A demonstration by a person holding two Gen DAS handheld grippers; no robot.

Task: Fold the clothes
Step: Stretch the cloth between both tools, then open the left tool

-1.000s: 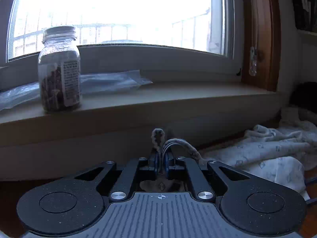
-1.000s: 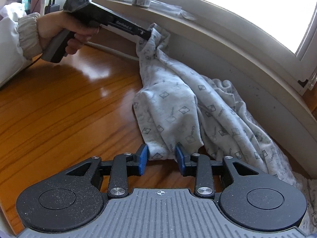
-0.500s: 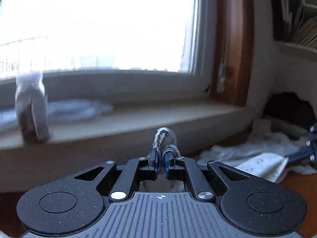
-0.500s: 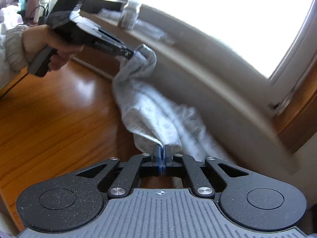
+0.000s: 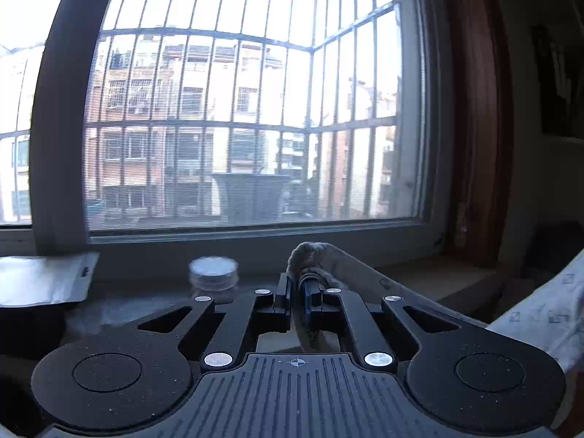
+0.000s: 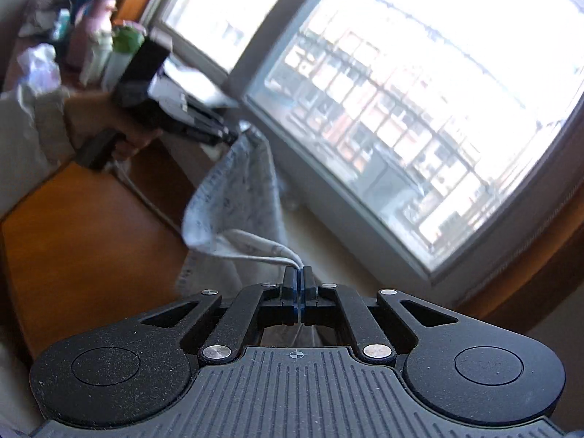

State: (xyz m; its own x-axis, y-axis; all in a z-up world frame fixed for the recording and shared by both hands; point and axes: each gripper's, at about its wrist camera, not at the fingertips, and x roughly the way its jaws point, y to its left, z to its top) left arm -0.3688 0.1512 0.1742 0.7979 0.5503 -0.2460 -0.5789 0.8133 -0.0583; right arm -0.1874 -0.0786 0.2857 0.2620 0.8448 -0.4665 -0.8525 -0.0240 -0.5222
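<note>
A pale grey garment (image 6: 237,189) with a small dark print hangs in the air between both grippers. My right gripper (image 6: 298,277) is shut on a thin edge of it in the right wrist view. Up on the left, a hand holds my left gripper (image 6: 233,137), shut on the cloth's other end. In the left wrist view the left gripper (image 5: 296,288) pinches a bunched fold of the garment (image 5: 321,255), which trails off to the right edge (image 5: 547,314). The lower part of the cloth is hidden behind the gripper bodies.
A barred window (image 5: 237,109) fills the view ahead above a sill (image 5: 438,277). On the sill stand a jar (image 5: 213,273) and a plastic packet (image 5: 40,277). Below lies the wooden tabletop (image 6: 73,241). Bottles (image 6: 98,40) crowd the far left corner.
Both grippers have risen, lifting the garment off the table. The right gripper, open around the cloth's edge a second ago, has shut on it. The jar has dropped low in the left view.
</note>
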